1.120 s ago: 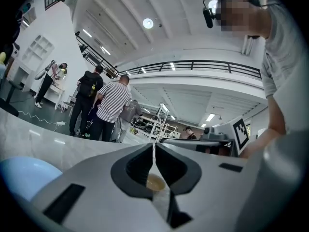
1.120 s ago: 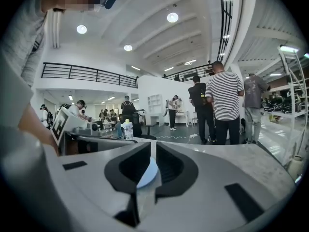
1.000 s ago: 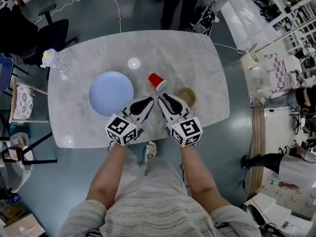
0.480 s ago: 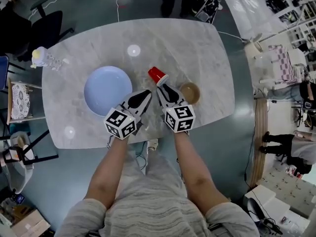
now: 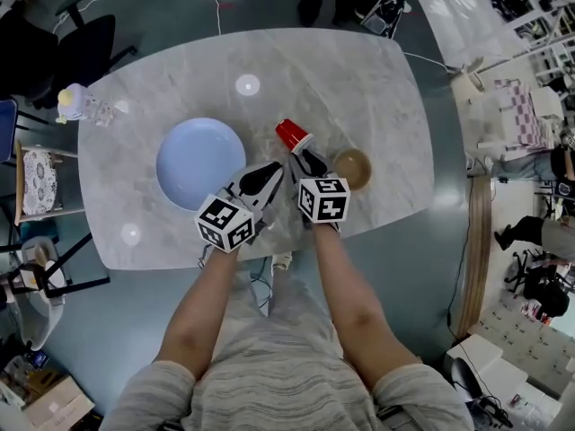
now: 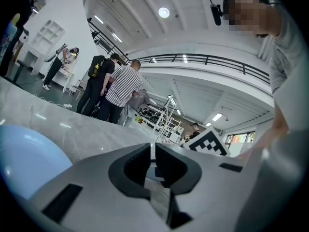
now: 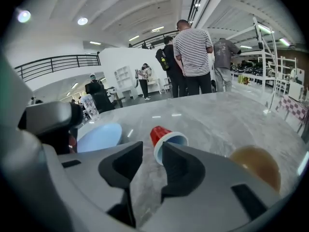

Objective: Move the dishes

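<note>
Your surface (image 5: 359, 88) is pale grey marble with faint veining. On it you have a light blue plate (image 5: 199, 162), a red cup (image 5: 293, 136) with a whitish inside, and a tan-brown bowl (image 5: 352, 168). Your left hand-held gripper (image 5: 274, 169) and right hand-held gripper (image 5: 299, 158) are light grey with black jaws, patterned behind with black-and-white square markers.

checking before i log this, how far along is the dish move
Nothing looks moved yet: the blue plate, the tipped red cup and the brown bowl all lie on the table. In hand: the right gripper aims at the cup; its jaws have just been opening, not gripping it. The left gripper is shut and empty. All three dishes are left.
</note>
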`<state>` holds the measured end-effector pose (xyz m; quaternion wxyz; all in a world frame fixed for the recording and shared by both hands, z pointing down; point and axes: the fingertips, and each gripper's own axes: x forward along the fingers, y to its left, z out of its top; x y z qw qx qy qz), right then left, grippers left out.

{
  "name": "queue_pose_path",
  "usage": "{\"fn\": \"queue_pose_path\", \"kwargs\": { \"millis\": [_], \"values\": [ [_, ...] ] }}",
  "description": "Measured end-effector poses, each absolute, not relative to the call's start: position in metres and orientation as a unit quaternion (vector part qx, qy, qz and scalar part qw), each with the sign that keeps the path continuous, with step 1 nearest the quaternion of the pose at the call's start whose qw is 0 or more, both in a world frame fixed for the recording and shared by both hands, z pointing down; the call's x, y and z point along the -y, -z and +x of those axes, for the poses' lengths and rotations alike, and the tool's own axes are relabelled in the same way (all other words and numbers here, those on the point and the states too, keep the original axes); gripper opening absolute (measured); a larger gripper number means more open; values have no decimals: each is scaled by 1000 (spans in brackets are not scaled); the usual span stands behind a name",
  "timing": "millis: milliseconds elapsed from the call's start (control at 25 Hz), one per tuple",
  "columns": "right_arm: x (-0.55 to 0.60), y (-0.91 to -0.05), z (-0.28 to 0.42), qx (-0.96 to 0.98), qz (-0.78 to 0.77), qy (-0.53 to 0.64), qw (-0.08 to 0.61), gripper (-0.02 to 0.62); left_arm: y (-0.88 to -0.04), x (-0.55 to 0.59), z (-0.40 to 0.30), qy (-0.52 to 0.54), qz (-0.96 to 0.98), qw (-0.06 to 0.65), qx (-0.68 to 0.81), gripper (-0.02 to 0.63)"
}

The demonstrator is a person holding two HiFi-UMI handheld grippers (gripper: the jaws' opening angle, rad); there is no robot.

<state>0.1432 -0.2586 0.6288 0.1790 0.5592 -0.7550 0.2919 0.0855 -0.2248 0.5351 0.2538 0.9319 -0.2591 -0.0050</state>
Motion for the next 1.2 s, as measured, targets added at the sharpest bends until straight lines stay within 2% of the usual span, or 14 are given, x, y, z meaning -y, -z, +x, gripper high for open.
{"fn": "queue_pose_path", "kwargs": {
  "millis": [520, 680, 920, 1200],
  "values": [
    [273, -656, 141, 738, 558, -318, 208, 137, -530, 227, 76, 12, 931, 256, 260, 29],
    [276, -659, 140, 739, 556, -309, 220, 89, -528, 228, 74, 16, 930, 258, 260, 29],
    [278, -656, 138, 746, 550, -285, 245, 50, -529, 231, 66, 20, 928, 262, 263, 29],
    [278, -643, 131, 770, 520, -212, 305, 40, -527, 233, 63, 29, 925, 268, 268, 29]
  ]
}}
